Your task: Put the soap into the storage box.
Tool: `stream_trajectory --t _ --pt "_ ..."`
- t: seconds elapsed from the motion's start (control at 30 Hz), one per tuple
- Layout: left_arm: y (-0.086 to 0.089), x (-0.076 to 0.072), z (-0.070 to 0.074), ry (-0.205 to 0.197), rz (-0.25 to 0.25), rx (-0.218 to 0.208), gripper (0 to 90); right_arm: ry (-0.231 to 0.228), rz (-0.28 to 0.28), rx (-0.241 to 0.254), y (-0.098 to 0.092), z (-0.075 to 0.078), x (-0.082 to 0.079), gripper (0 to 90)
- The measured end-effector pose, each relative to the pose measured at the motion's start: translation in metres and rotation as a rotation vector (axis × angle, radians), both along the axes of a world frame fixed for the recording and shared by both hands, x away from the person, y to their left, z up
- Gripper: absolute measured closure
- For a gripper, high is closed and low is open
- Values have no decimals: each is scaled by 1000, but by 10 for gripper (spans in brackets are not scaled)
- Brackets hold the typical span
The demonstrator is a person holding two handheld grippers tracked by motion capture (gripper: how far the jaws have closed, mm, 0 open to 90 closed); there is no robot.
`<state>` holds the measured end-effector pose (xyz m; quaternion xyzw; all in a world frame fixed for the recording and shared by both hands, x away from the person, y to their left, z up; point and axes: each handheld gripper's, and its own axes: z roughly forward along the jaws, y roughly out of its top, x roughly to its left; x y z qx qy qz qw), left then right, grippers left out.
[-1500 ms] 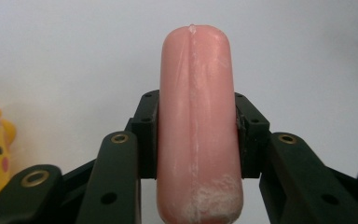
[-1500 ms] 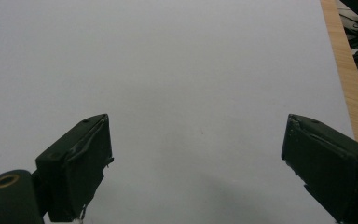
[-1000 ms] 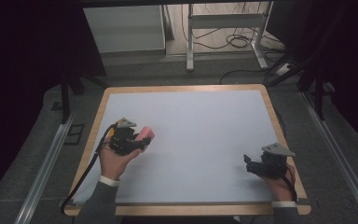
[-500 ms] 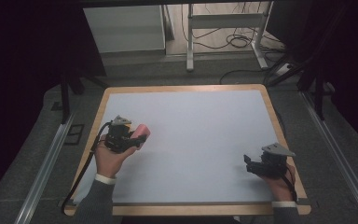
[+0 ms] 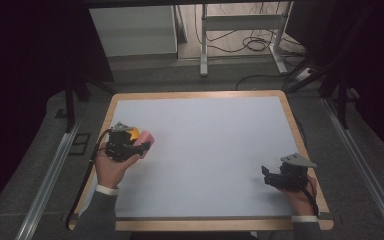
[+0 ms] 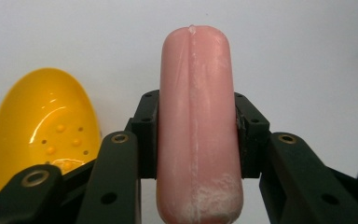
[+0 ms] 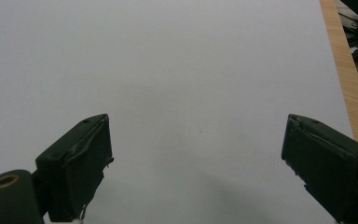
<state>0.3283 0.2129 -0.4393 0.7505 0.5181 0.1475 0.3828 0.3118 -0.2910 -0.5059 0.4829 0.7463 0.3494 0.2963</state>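
Counter: a pale blue-grey sheet (image 5: 215, 150) covers the top, framed by a light wooden border (image 5: 200, 94); in the right gripper view the same wooden edge runs down the right side.
Room: dim; grey carpeted floor (image 5: 45, 150) around the counter, metal rails (image 5: 50, 175) along both sides, a white table frame (image 5: 240, 22) and loose cables (image 5: 257, 45) on the floor beyond the far edge, a pale cabinet (image 5: 132, 30) at the far left.
Pink piece: a smooth, pale pink sausage-shaped object (image 6: 196, 126) with a rounded far end, a faint seam down its length and whitish scuffing near the close end; in the high view it sits near the counter's left edge, pointing rightward out of the claw.
Yellow piece: a glossy yellow egg-shaped shell (image 6: 44, 126), hollow side up, with small bumps and dots inside; it lies on the sheet just beside the pink piece.
Left claw (image 5: 141, 148): held in the person's left hand (image 5: 112, 167), jaws pinching the pink piece from both sides around its middle.
Right claw (image 7: 198, 172): held in the right hand (image 5: 300, 195) near the counter's right front corner, jaws spread wide over bare sheet, well apart from the left one.
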Motion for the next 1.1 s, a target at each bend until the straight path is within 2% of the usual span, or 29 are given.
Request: stream_trajectory --t 0.57,0.9,1.03,1.1 --pt "24 7 1 7 57 5 600 1 -2 -4 0 0 0 81" --pt "34 16 -1 11 96 25 600 -1 -4 -4 -1 0 0 82" --pt "34 18 -4 18 107 47 600 0 -4 -5 -1 -1 0 82" --pt "35 20 -6 23 110 43 600 0 -5 -5 -1 -1 0 82"
